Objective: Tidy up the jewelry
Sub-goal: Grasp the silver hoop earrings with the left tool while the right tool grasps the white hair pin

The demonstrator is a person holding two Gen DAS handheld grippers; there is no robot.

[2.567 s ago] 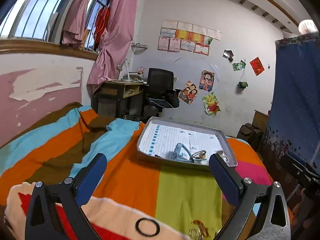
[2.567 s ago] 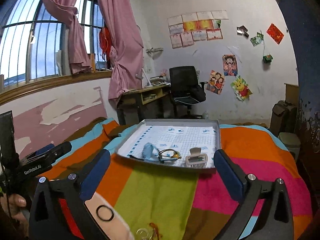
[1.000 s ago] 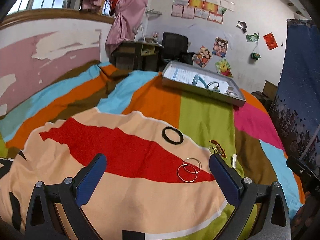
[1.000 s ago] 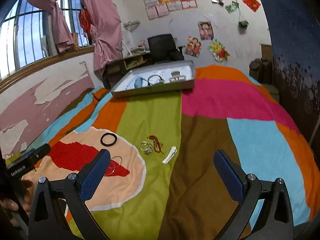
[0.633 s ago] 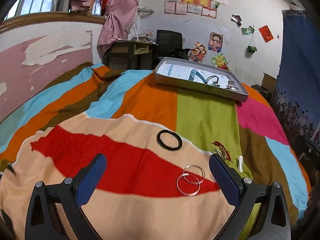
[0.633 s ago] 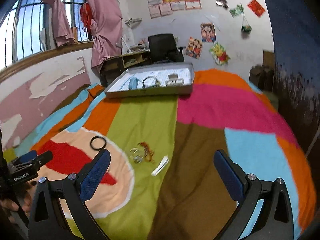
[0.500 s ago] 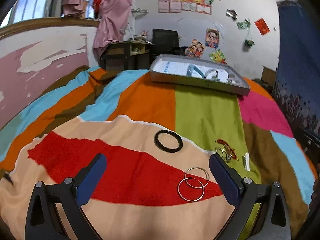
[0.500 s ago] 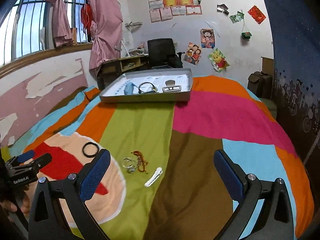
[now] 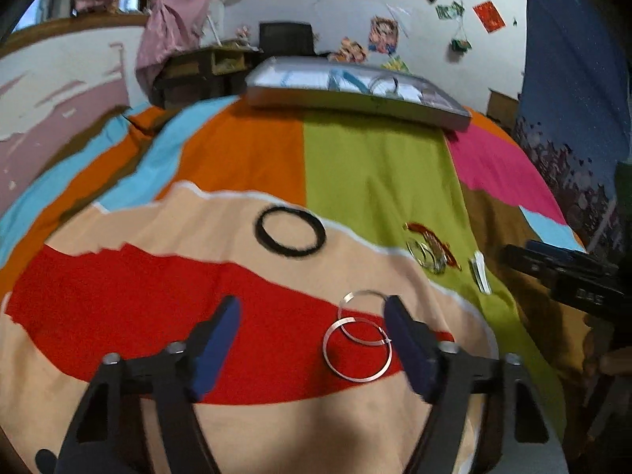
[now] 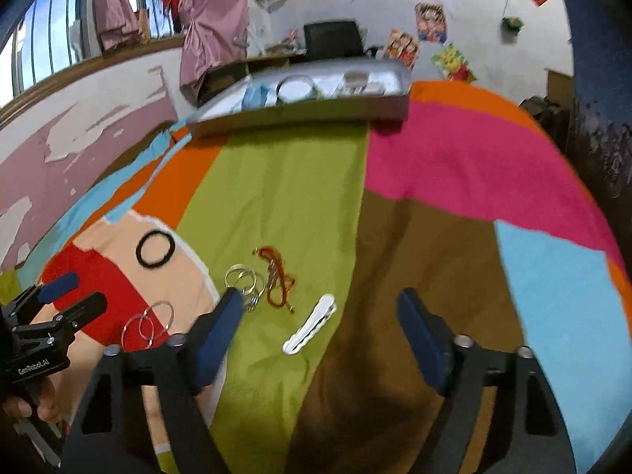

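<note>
Jewelry lies loose on a colourful bedspread. In the left wrist view my left gripper hangs low over the red patch. Its jaws are closing and hold nothing. Two thin silver hoops lie just inside its right finger. A black ring lies farther ahead. In the right wrist view my right gripper is also closing on nothing. A white hair clip lies on the green stripe between its fingers. A red cord bracelet and a small cluster of silver rings lie by its left finger.
A grey tray holding a few pieces sits at the far end of the bed. A hand holds the left gripper at the lower left of the right wrist view. A pink wall runs along the left. A desk and a chair stand behind the tray.
Both grippers have sunk toward the bedspread and moved closer to the loose jewelry. The fingers of each now stand clearly nearer together than half a second ago.
</note>
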